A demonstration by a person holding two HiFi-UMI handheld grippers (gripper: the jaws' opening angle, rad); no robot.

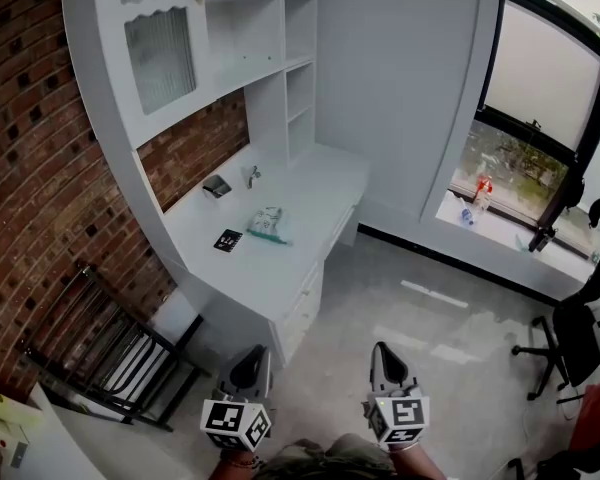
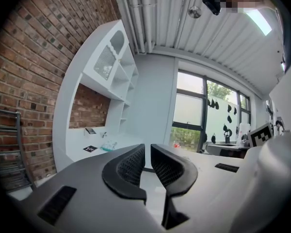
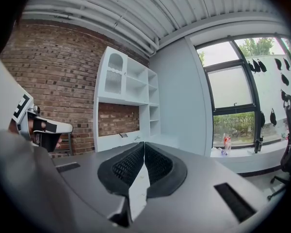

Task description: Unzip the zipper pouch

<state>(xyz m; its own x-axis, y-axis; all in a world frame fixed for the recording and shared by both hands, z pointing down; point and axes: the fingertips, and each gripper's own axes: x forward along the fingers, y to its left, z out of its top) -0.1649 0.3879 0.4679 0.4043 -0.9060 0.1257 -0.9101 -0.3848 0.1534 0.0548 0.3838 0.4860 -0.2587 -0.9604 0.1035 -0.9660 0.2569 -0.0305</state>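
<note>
Lying well beyond left tool [image 1: 250, 354] and right tool [image 1: 383, 352] is the zipper pouch [image 1: 267, 224].

The table [image 1: 280, 268] is smooth, matt white (painted, by the look), set against a rough red brick wall [image 1: 30, 168]. The zipper pouch [image 1: 266, 224] looks like clear, glossy plastic. The left gripper [image 2: 148, 148] has matt black fingers [image 2: 128, 168] with a rough gridded texture.

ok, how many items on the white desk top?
4: zipper pouch at centre, black marker card left of it, dark object and small metal piece further back.
</note>
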